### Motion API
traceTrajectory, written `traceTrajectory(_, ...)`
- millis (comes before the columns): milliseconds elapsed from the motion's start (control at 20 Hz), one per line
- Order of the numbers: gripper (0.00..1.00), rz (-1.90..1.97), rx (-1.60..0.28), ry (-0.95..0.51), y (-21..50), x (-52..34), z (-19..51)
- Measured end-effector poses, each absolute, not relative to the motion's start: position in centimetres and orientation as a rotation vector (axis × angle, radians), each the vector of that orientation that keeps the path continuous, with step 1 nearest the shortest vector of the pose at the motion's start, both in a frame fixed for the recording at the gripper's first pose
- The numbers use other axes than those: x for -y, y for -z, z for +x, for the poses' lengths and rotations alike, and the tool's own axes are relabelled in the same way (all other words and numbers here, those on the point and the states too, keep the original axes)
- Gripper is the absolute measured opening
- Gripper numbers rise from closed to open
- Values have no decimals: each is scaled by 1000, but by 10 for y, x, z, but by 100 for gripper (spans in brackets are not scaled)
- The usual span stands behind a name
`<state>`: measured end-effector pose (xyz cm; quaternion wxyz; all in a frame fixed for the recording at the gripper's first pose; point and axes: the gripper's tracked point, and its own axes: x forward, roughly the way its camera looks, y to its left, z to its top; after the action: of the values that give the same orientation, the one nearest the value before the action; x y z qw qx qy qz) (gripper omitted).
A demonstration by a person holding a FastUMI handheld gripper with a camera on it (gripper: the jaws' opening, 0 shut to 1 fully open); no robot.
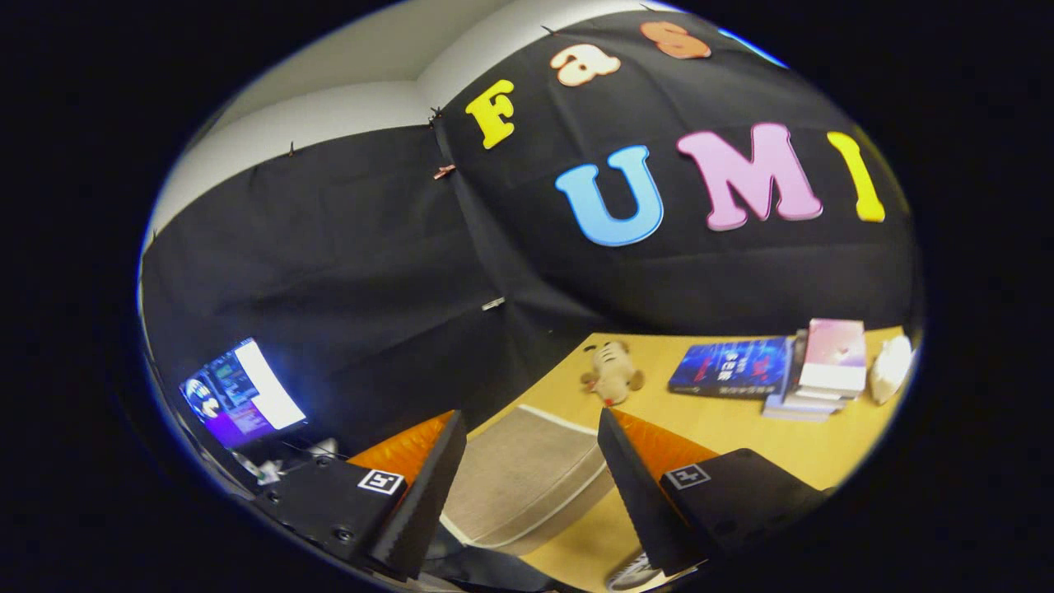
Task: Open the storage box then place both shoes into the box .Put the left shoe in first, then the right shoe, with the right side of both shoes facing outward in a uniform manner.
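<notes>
hovering wide-spread fingers over beige storage box; plush toy, books beyond on table

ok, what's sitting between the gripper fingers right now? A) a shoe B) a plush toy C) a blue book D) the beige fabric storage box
D: the beige fabric storage box lies in the gap of the open gripper, untouched by either finger; the plush toy and blue book sit beyond the fingers on the yellow table.
</notes>
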<state>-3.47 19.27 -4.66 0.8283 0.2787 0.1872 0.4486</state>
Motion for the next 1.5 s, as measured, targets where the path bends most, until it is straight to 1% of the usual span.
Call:
traceTrajectory(250, 99, 771, -617, -1139, 80, -222, -60)
traceTrajectory(400, 98, 928, -765, -1212, 116, -231, -63)
traceTrajectory(600, 98, 1096, -906, -1209, 169, -241, -61)
traceTrajectory(750, 98, 1240, -997, -1228, 192, -252, -66)
traceTrajectory(950, 98, 1371, -1062, -1251, 212, -264, -66)
traceTrajectory(1200, 98, 1490, -1090, -1309, 214, -274, -73)
traceTrajectory(1300, 96, 1518, -1095, -1318, 216, -280, -75)
traceTrajectory(1400, 92, 1550, -1111, -1310, 222, -283, -73)
traceTrajectory(1450, 85, 1564, -1120, -1306, 224, -284, -74)
traceTrajectory(1500, 81, 1593, -1123, -1309, 223, -284, -72)
